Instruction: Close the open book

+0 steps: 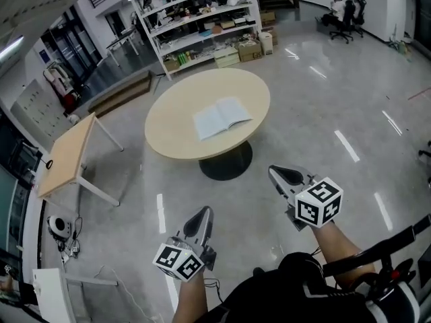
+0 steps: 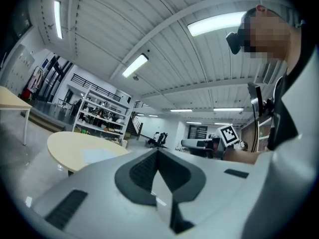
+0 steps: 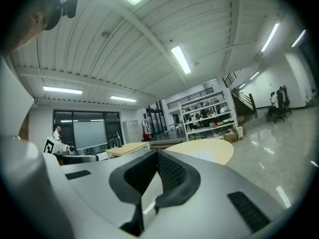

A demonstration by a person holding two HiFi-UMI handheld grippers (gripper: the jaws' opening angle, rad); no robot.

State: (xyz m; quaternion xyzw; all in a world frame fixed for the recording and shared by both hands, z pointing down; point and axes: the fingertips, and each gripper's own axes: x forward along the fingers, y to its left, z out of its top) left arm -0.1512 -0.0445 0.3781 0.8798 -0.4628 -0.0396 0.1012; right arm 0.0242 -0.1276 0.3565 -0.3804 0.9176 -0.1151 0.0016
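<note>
White book [image 1: 222,118] well beyond both tongs [image 1: 204,211] [image 1: 275,172]

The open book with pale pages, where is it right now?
In the head view, the open book with pale pages lies flat on the round beige table, slightly right of its centre, with the white storage shelves beyond it.
</note>
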